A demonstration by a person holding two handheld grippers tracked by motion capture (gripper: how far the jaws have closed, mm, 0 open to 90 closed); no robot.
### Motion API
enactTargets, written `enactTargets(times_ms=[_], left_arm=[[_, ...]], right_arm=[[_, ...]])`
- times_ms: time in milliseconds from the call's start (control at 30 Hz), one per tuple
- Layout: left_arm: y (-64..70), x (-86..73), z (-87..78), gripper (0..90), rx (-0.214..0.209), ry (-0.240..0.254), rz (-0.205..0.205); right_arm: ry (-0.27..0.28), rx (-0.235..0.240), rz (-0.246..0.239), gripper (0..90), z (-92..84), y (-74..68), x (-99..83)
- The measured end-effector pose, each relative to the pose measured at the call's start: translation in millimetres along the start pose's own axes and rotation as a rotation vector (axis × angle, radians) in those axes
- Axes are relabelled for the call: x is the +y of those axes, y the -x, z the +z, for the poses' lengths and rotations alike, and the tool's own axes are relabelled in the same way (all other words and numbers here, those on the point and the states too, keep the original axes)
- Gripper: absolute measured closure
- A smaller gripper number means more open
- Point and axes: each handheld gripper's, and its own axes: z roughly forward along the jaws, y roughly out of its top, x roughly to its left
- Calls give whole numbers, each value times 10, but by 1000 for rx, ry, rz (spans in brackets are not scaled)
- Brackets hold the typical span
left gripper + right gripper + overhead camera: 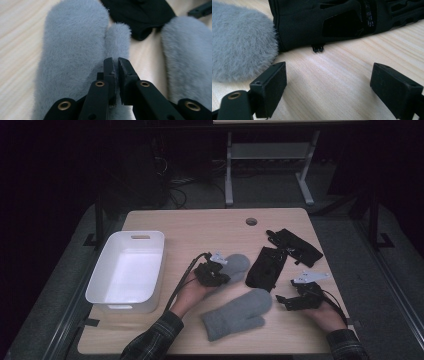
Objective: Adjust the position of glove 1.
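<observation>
A light wooden table (165,222) is being occupied by a white plastic bin (126,270) at its left. The fluffy grey mitten (75,50) is being overhung by the left gripper (116,62), jaws nearly closed, nothing visibly clamped. The right gripper (327,82) is being held wide near a black glove (337,20).

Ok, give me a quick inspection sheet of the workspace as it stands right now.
Surface: light wooden table with a round hole near the far edge.
Job's things: two grey mittens, one under the left hand-held gripper, the other near the front edge.
Clutter: two black gloves; an empty white tub at the left.
Grippers: left hand-held gripper nearly shut over the first mitten, fur at the jaw tips, grip not certain; right hand-held gripper open over bare wood.
Cables: one trails from each gripper.
Surroundings: dark floor, table legs behind.
</observation>
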Motion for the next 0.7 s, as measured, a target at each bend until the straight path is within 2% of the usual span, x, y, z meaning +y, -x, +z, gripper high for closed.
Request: enactTargets(times_ms=[67,100,133,267,333,367,433,500,700], left_arm=[[12,5,-17,813,-11,14,-2],[7,15,-37,772,-11,12,6],[-3,30,-64,679,3,19,19],[-68,71,-143,612,22,56,4],[-136,102,-166,582,42,63,22],[-157,110,-164,566,44,64,19],[-251,121,-124,515,44,64,5],[-297,110,-73,486,53,59,13],[-334,54,57,477,59,8,19]], right_arm=[[0,0,0,136,0,0,0],[0,0,0,136,1,-1,1],[0,1,-1,136,2,-2,1],[-1,3,-3,136,1,-1,1],[0,2,-4,136,2,-1,2],[0,2,-4,136,3,-2,2],[0,3,-2,136,4,-4,3],[0,3,-1,136,4,-5,4],[1,4,-3,137,4,-5,4]])
